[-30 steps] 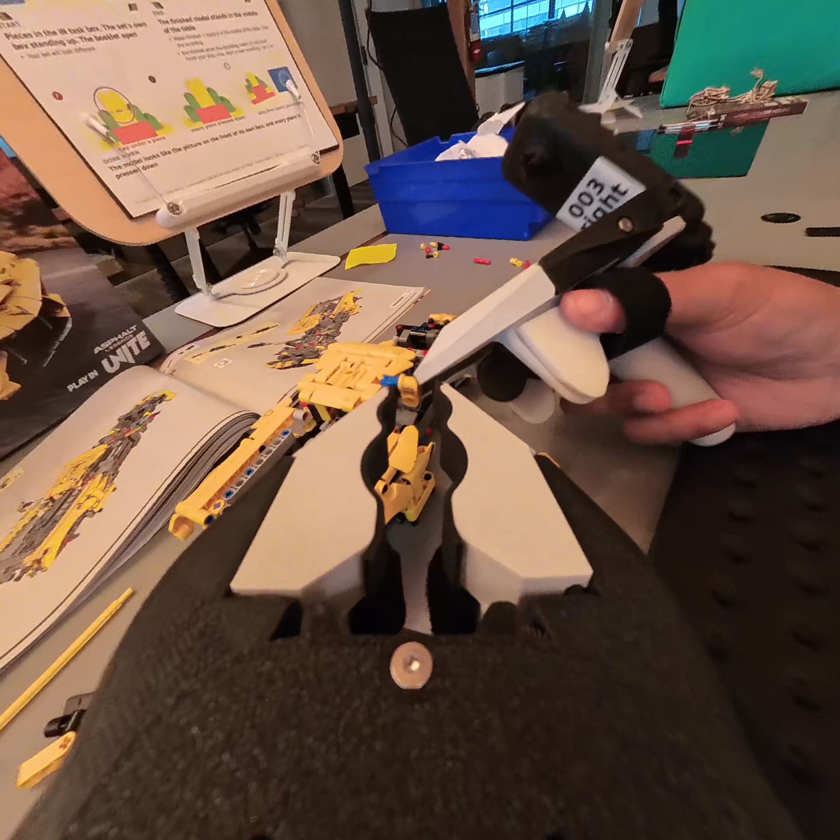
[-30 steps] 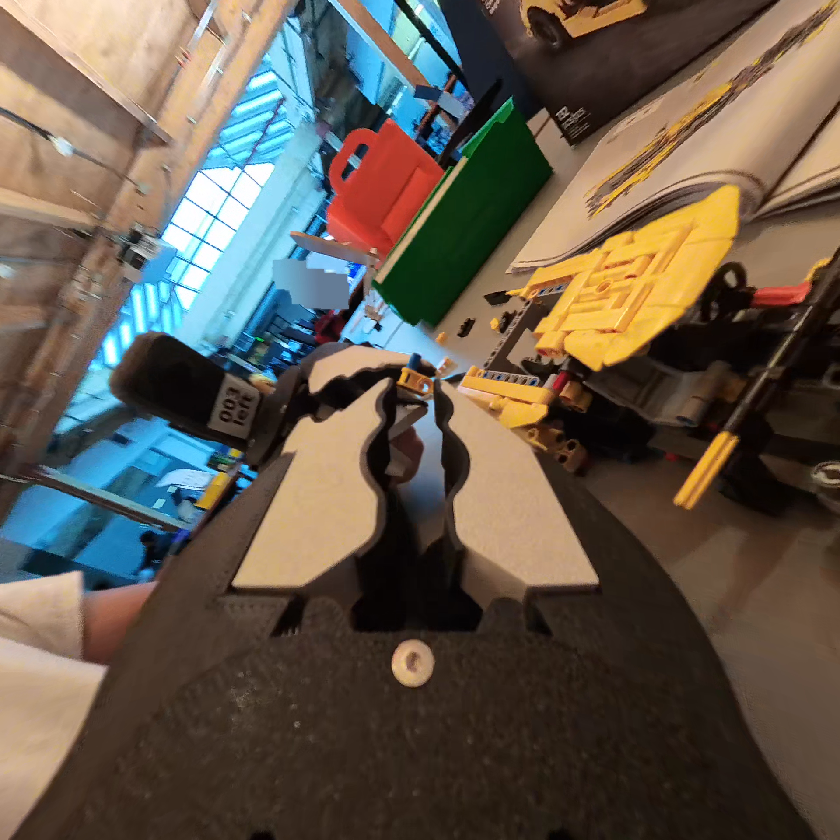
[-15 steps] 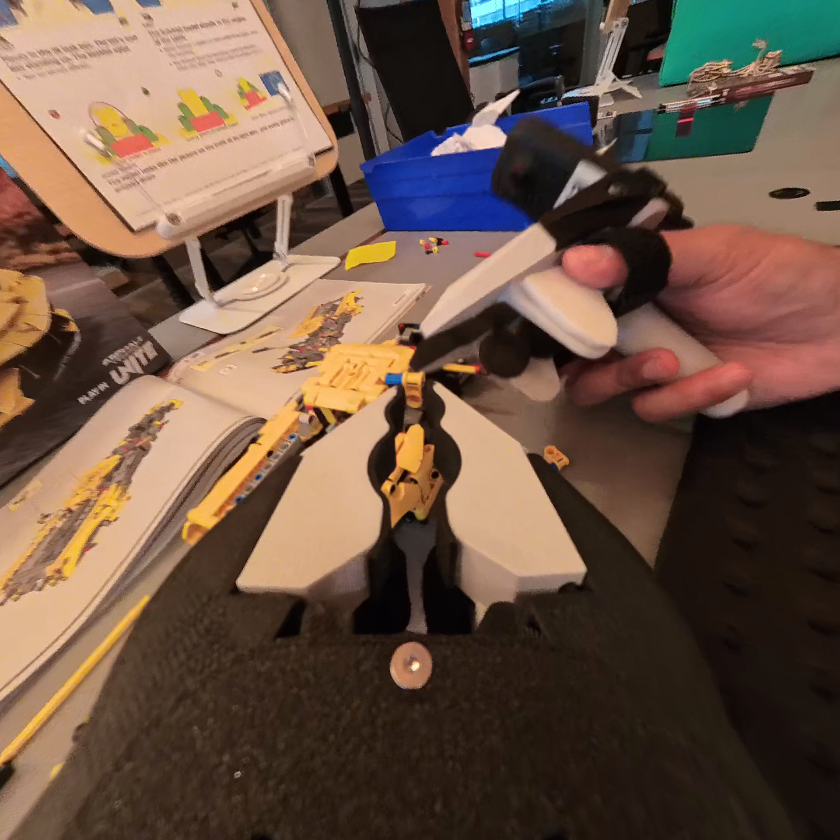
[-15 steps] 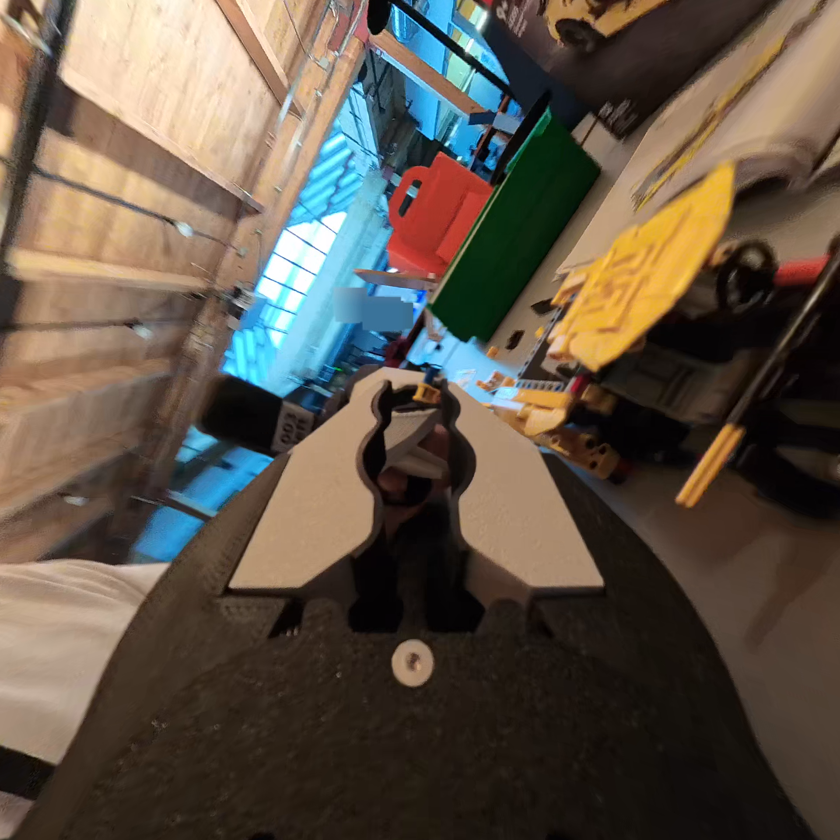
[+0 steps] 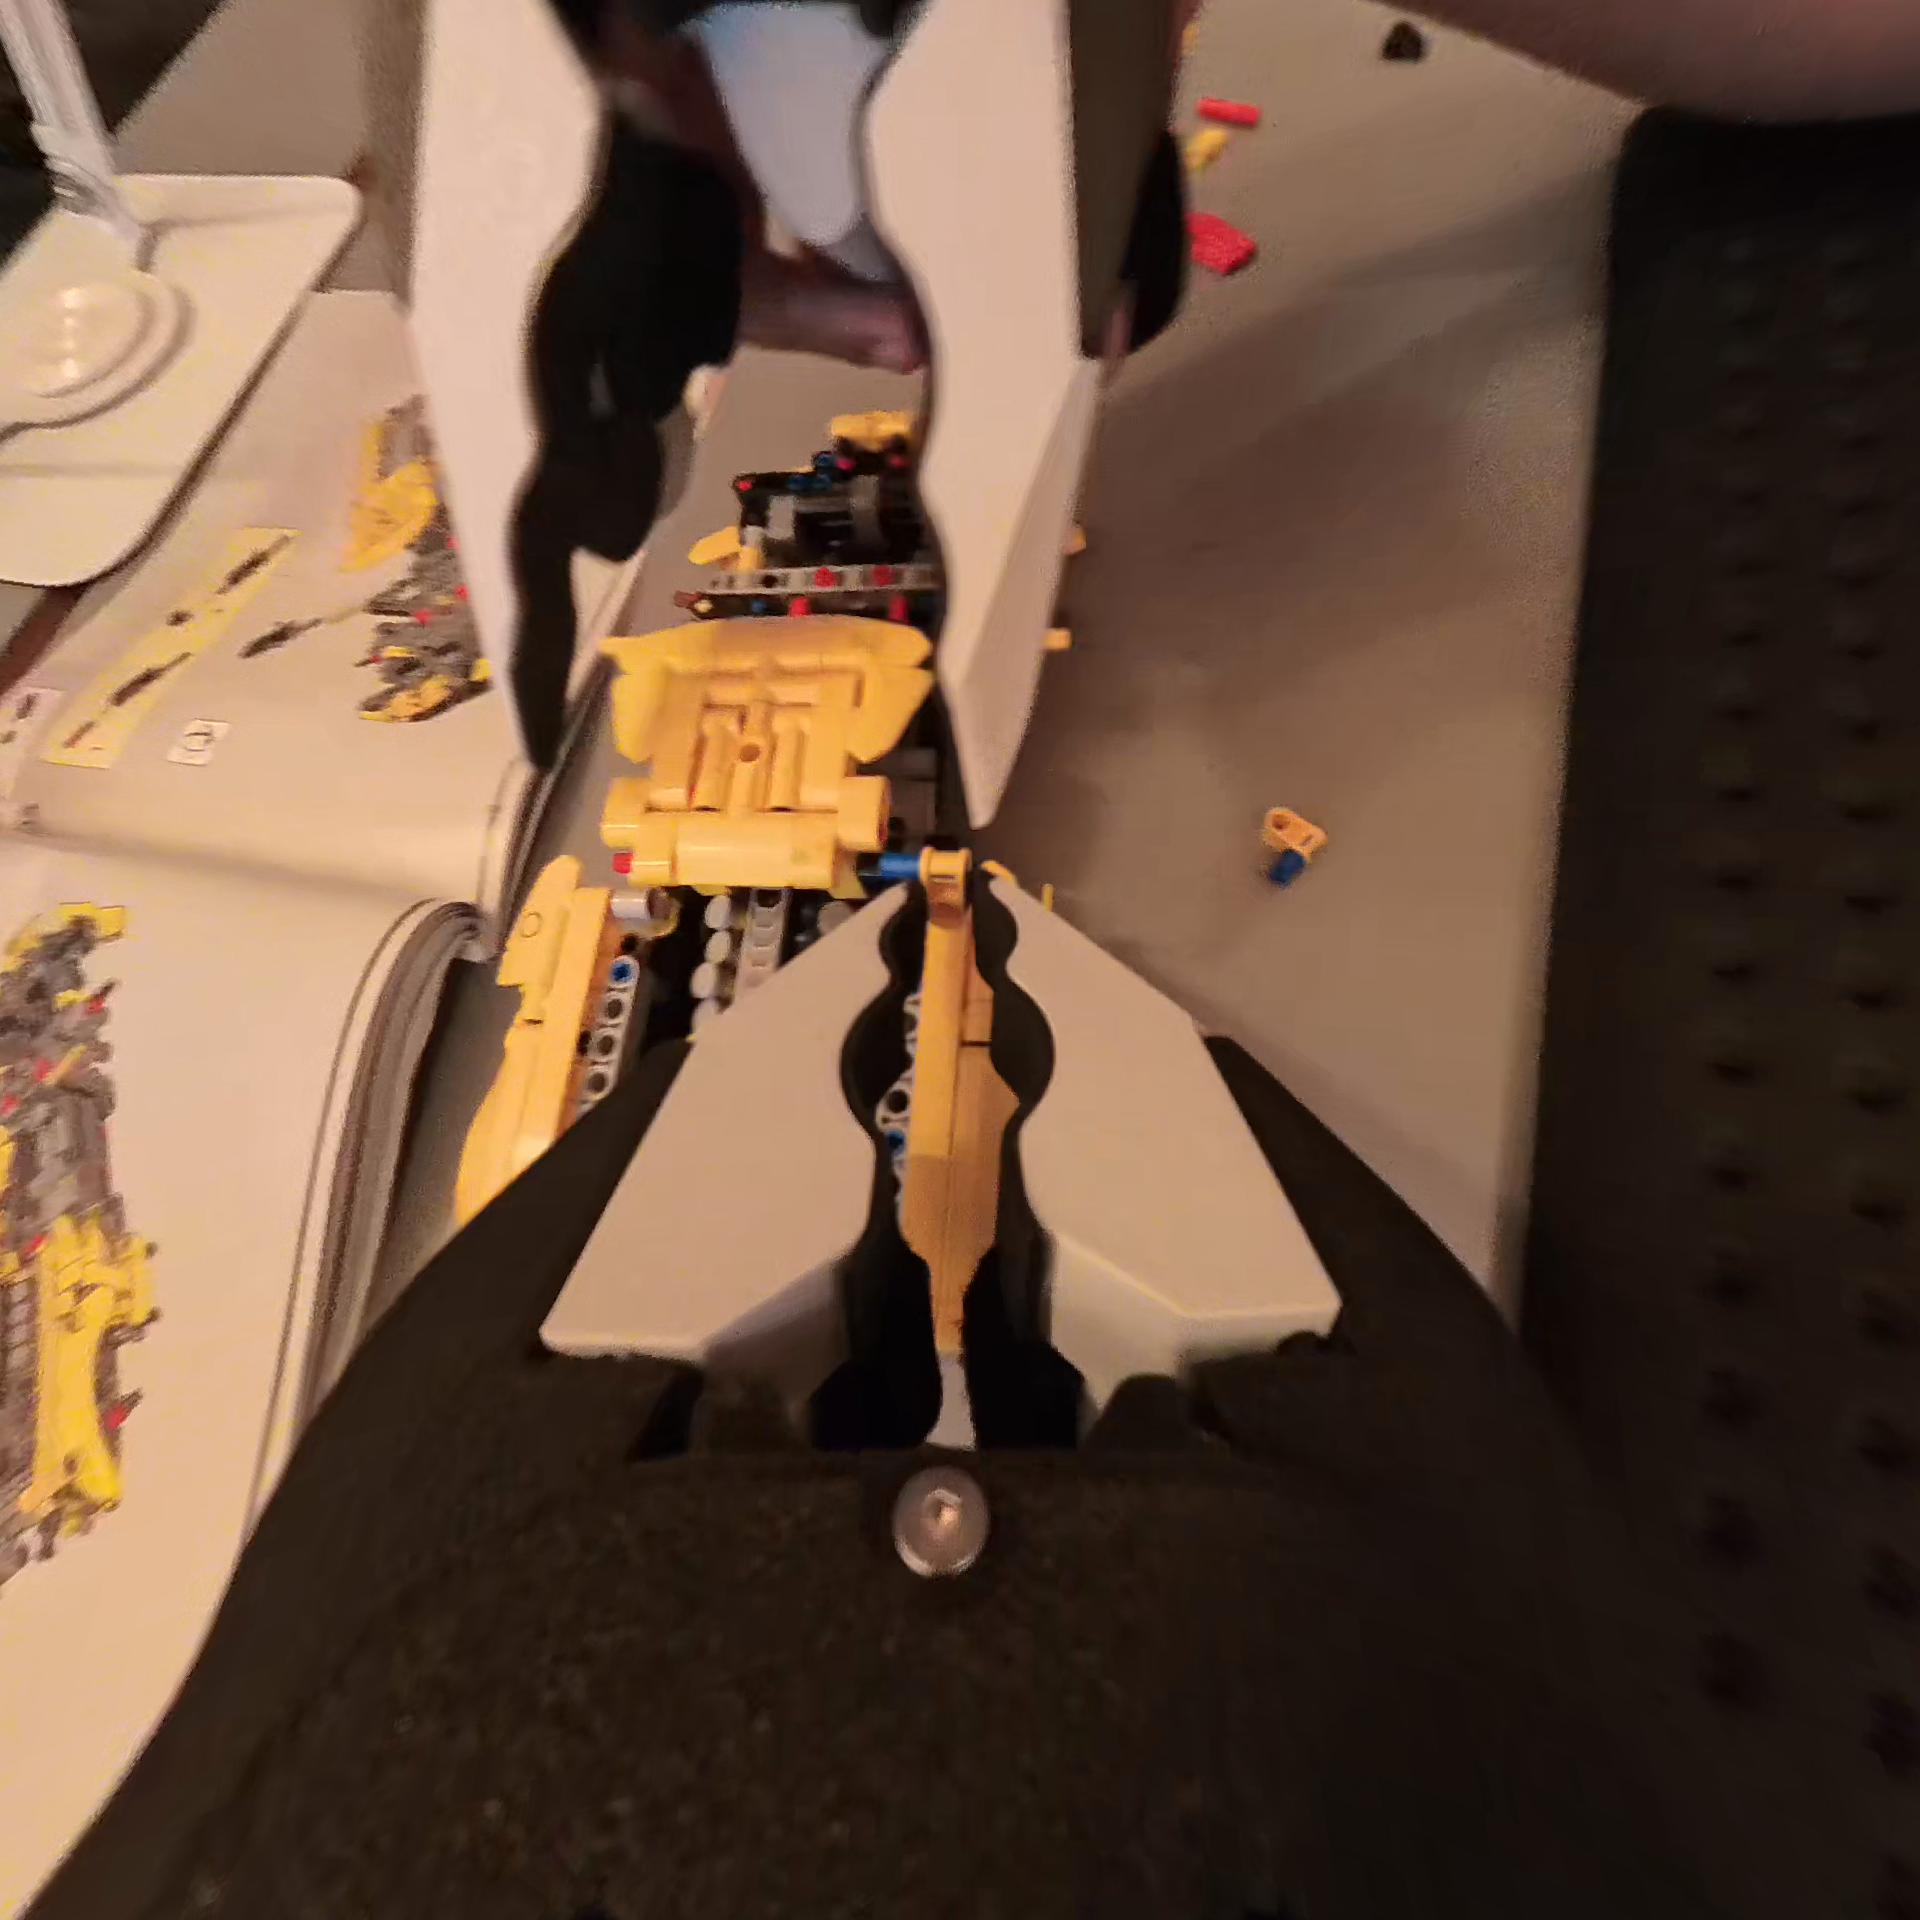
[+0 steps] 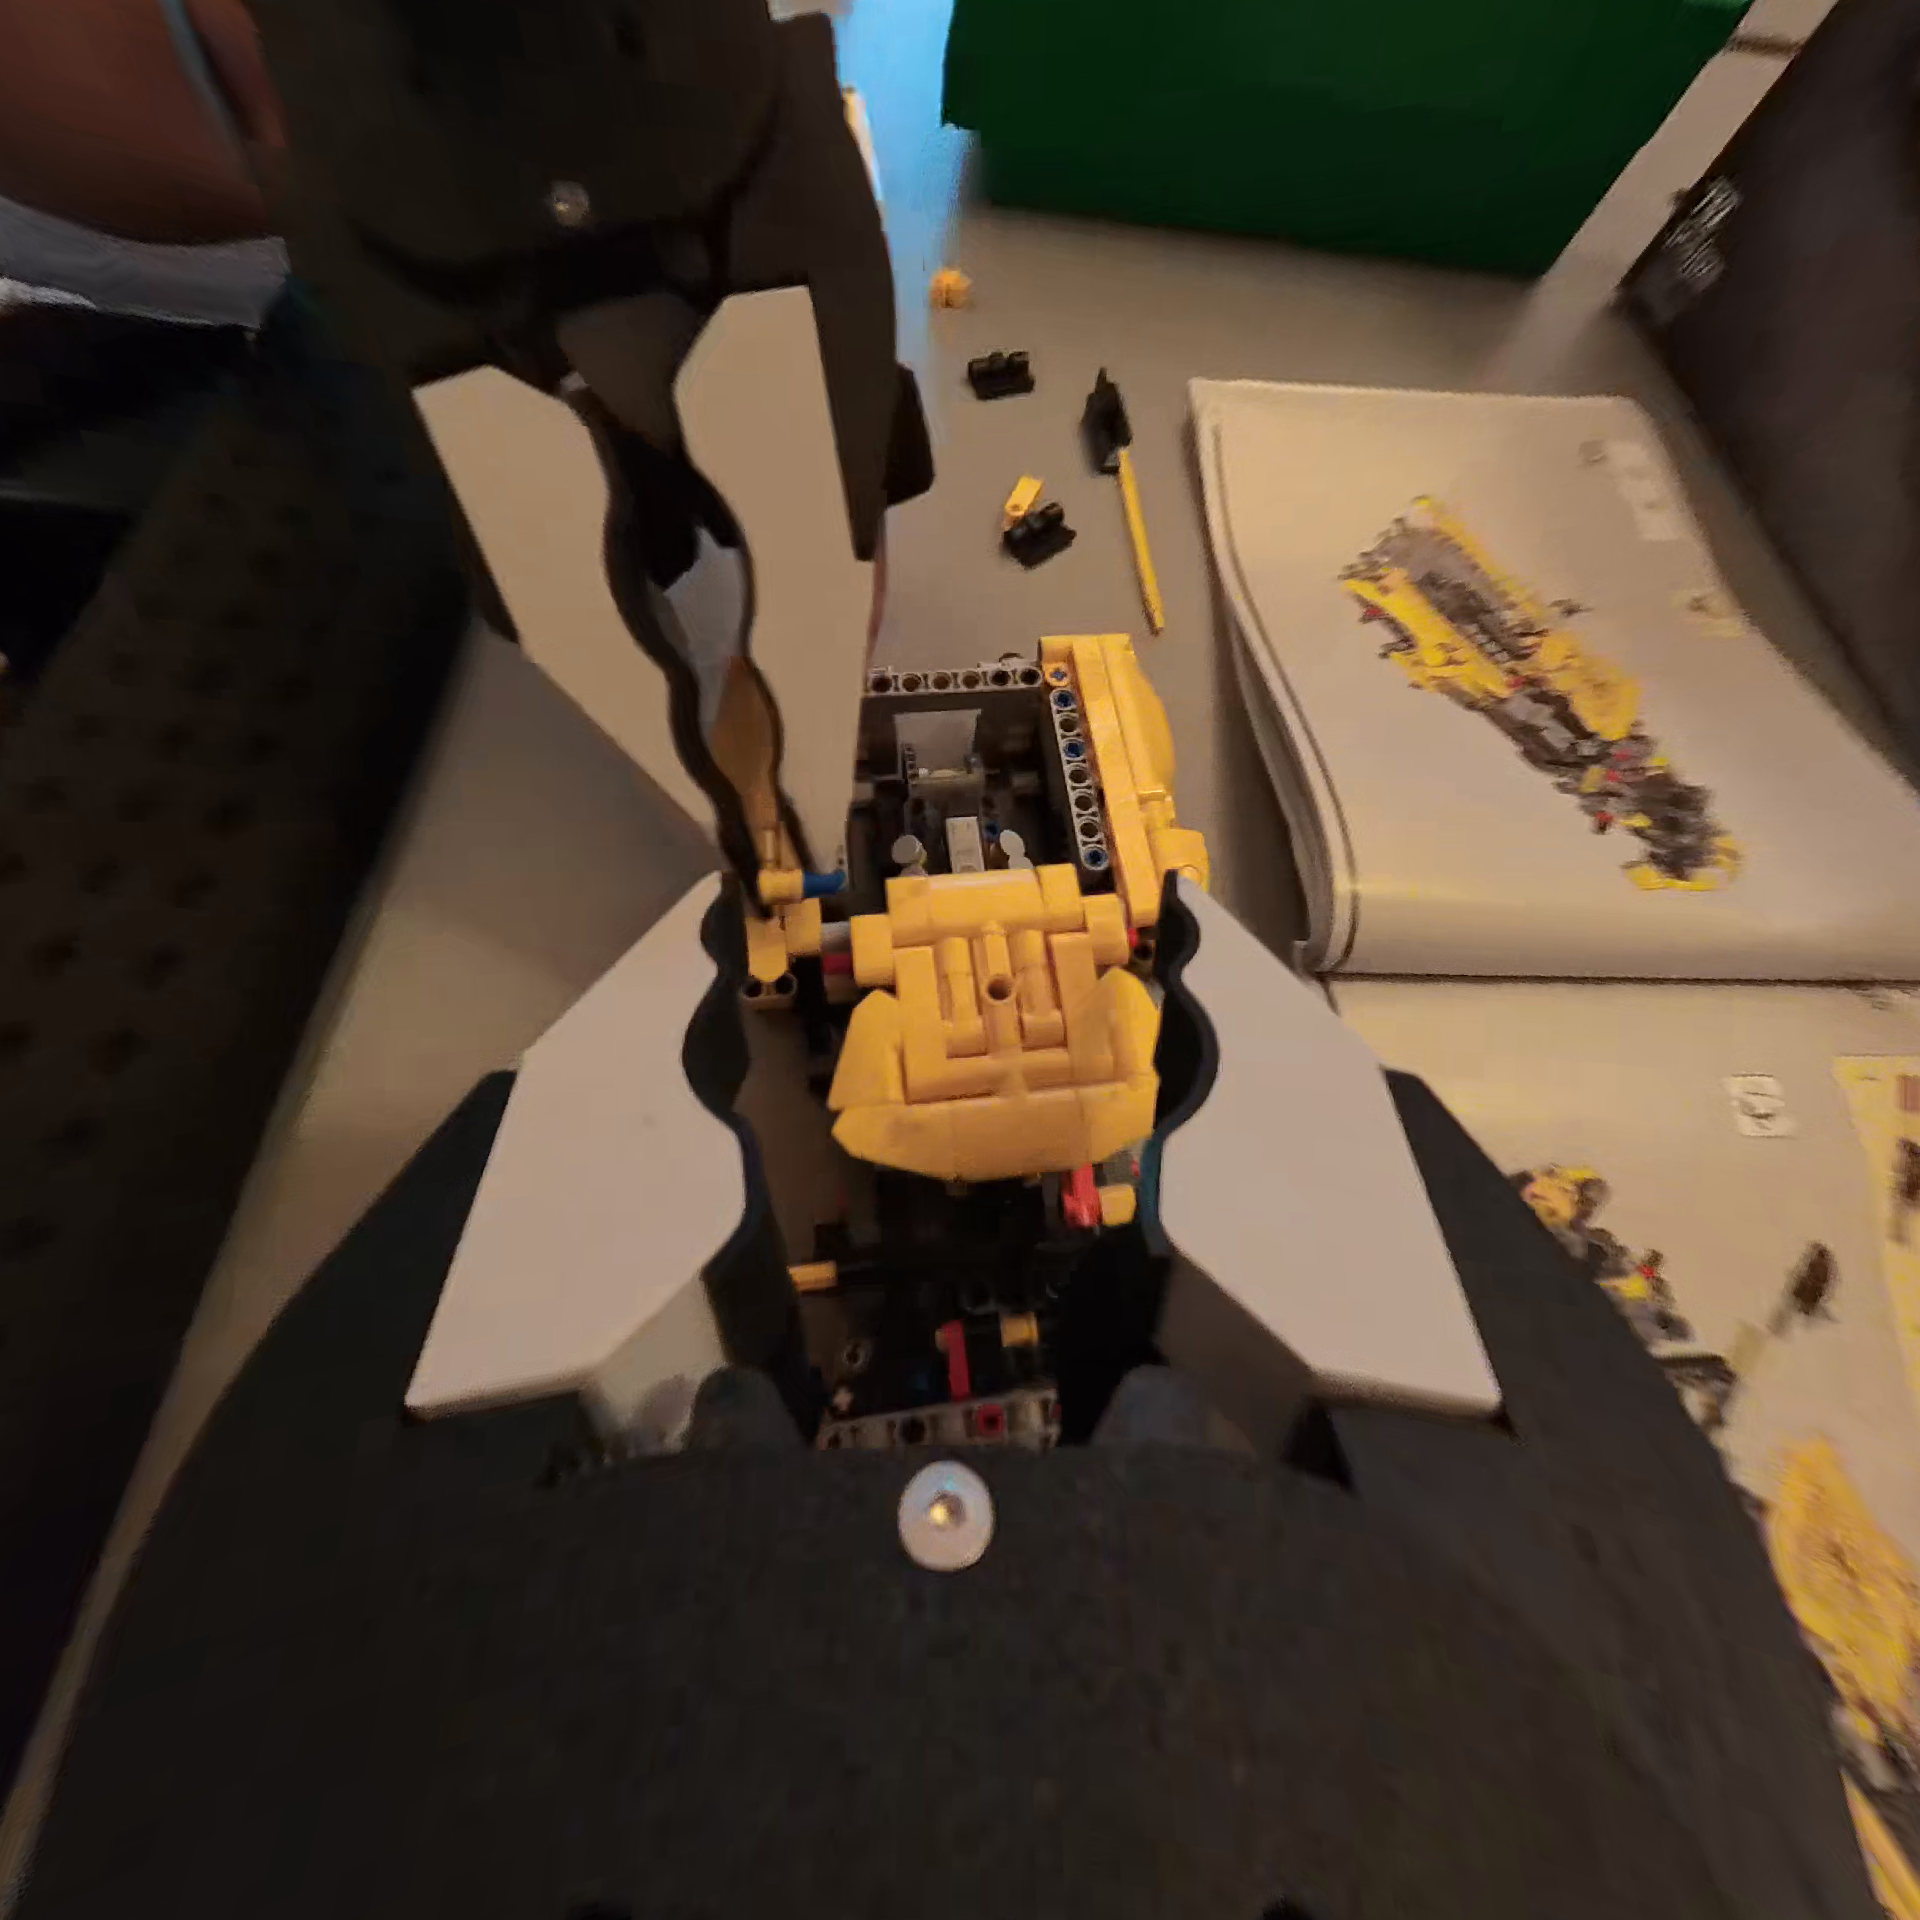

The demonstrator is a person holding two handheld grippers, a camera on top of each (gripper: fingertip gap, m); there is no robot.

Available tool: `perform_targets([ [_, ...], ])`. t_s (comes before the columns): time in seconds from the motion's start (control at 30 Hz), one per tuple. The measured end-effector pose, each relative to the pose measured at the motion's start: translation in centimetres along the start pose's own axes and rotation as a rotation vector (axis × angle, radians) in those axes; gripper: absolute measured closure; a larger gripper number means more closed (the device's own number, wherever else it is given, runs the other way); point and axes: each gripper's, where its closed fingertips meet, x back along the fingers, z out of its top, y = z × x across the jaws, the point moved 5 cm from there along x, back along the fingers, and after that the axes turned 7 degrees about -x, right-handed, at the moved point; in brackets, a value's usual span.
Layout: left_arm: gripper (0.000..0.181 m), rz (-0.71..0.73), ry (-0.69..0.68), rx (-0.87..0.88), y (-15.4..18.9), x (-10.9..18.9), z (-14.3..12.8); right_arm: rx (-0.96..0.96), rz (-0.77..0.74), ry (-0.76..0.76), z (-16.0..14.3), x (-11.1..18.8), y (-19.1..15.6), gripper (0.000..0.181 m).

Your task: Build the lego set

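My left gripper (image 5: pixel 940 894) is shut on a long yellow panel piece (image 5: pixel 951 1091). The piece's tip carries a blue pin (image 5: pixel 896 863) that points at the side of the yellow and black model (image 5: pixel 748 758) on the table. My right gripper (image 6: pixel 945 904) is open wide and straddles the model's yellow hood (image 6: pixel 997 1029), one finger on each side. In the left wrist view the right gripper (image 5: pixel 758 779) comes in from the top over the model. The right wrist view shows the left gripper (image 6: pixel 779 862) with the yellow piece (image 6: pixel 750 738) at the model's left side.
The open instruction booklet (image 5: pixel 208 831) lies beside the model, also in the right wrist view (image 6: pixel 1558 675). A loose yellow connector (image 5: pixel 1291 840) and red pieces (image 5: pixel 1216 244) lie on the table. Black pieces (image 6: pixel 1037 530), a yellow rod (image 6: pixel 1140 551) and a green box (image 6: pixel 1299 125) sit farther off.
My right gripper let go of the tip of the left gripper's piece, opened wide and came down over the model. My left gripper brought its yellow piece to the model's side.
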Motion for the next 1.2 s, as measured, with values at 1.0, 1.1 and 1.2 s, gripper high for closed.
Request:
perform_targets([
  [1.0, 0.174, -0.047, 0.088, 0.101, -0.8, -0.3, -0.8, -0.075, 0.133, -0.081, -0.7, -1.7, 0.7, 0.115],
  [1.1, 0.174, -0.047, 0.099, 0.114, -0.8, -0.3, -0.9, -0.067, 0.125, -0.083, -0.7, -1.7, 0.7, 0.116],
  [1.2, 0.174, -0.063, 0.107, 0.133, -0.8, -0.4, -0.9, -0.070, 0.120, -0.075, -0.8, -1.8, 0.7, 0.116],
])
